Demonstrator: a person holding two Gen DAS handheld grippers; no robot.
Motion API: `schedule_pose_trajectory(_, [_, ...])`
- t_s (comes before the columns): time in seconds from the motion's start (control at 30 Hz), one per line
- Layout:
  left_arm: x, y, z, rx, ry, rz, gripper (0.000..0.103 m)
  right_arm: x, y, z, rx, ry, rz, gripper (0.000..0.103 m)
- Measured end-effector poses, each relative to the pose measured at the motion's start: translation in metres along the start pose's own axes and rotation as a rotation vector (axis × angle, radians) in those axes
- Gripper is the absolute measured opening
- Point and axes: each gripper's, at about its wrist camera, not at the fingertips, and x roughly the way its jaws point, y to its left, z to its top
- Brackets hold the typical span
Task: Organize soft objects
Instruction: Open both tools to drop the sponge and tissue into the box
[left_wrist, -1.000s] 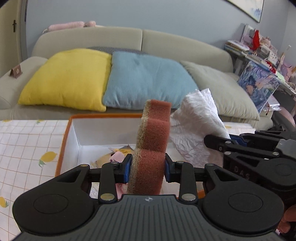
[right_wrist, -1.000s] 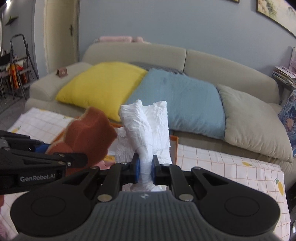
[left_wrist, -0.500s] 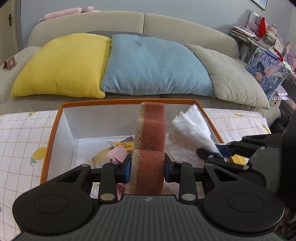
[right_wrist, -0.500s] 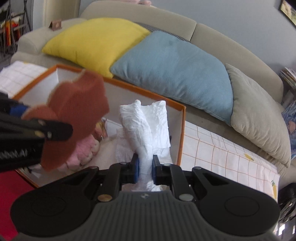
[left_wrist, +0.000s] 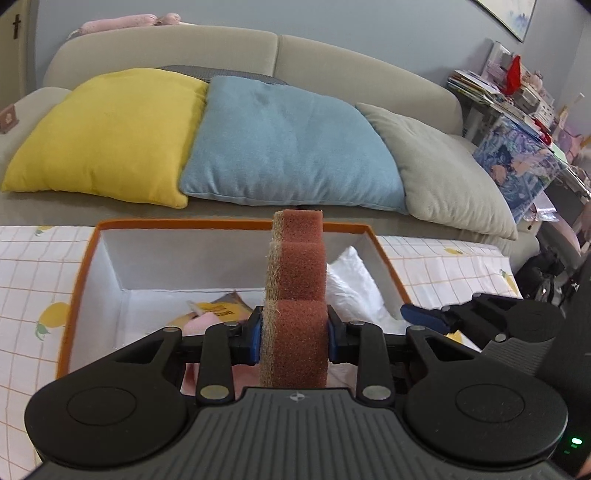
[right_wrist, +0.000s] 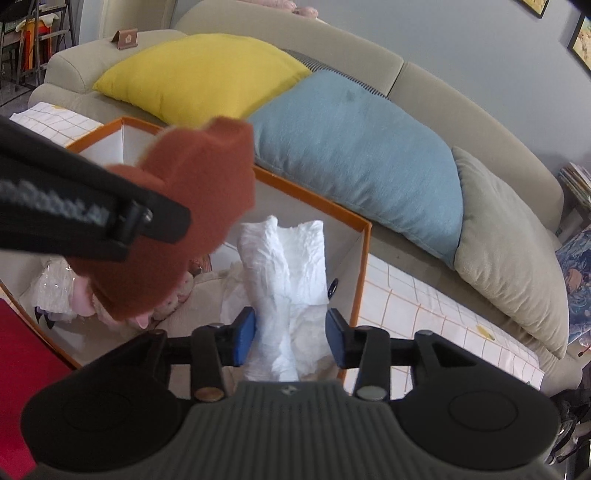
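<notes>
Left gripper (left_wrist: 294, 334) is clamping a rust-brown sponge (left_wrist: 295, 291) between its blue pads, jaws pressed against both faces. The sponge is standing upright, its tan scouring layer facing left, its top reaching the far rim of the orange-edged box (left_wrist: 83, 273). In the right wrist view the same sponge (right_wrist: 184, 229) is hanging over the box's left half.

The box is sitting on a bench covered with a lemon-print checked cloth (left_wrist: 33, 280). Inside it, pink soft items (left_wrist: 201, 323) and a yellow packet (left_wrist: 221, 308) are lying on the floor of the box.

Right gripper (right_wrist: 291, 338) is standing with jaws wide apart, pads on either side of a crumpled white cloth (right_wrist: 288, 284); whether the pads are touching it, I cannot tell. The cloth is lying in the box's right half, against the right wall.

Behind: sofa (left_wrist: 258, 48) carrying a yellow cushion (left_wrist: 107, 133), blue cushion (left_wrist: 288, 144) and grey cushion (left_wrist: 443, 170).
</notes>
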Motion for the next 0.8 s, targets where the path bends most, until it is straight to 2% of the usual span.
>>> schedule_pose_trajectory(0.1, [0.009, -0.004, -0.001, -0.001, 0.022, -0.040, 0.035, -0.007, -0.001, 0.000, -0.003, -0.016, -0.011, 0.050])
schedule_pose_trajectory(0.2, [0.022, -0.004, -0.003, -0.007, 0.053, -0.042, 0.035, -0.013, -0.002, -0.001, -0.005, -0.028, -0.029, 0.053])
schedule_pose_trajectory(0.37, [0.042, 0.003, -0.007, -0.055, 0.139, -0.086, 0.035, -0.018, -0.003, -0.005, -0.010, -0.028, -0.038, 0.056])
schedule_pose_trajectory(0.53, [0.049, 0.001, -0.015, -0.018, 0.200, -0.007, 0.035, -0.018, -0.004, -0.008, -0.008, -0.023, -0.045, 0.056])
schedule_pose_trajectory(0.63, [0.047, 0.000, -0.016, -0.005, 0.212, 0.000, 0.036, -0.019, -0.005, -0.009, -0.007, -0.026, -0.044, 0.056])
schedule_pose_trajectory(0.7, [0.043, -0.003, -0.015, 0.025, 0.201, 0.026, 0.041, -0.020, -0.005, -0.009, -0.007, -0.029, -0.043, 0.057])
schedule_pose_trajectory(0.77, [0.036, -0.007, -0.014, 0.045, 0.184, 0.036, 0.055, -0.022, -0.006, -0.010, -0.008, -0.033, -0.046, 0.057])
schedule_pose_trajectory(0.8, [0.031, -0.008, -0.014, 0.048, 0.172, 0.040, 0.059, -0.024, -0.006, -0.010, -0.006, -0.036, -0.049, 0.058])
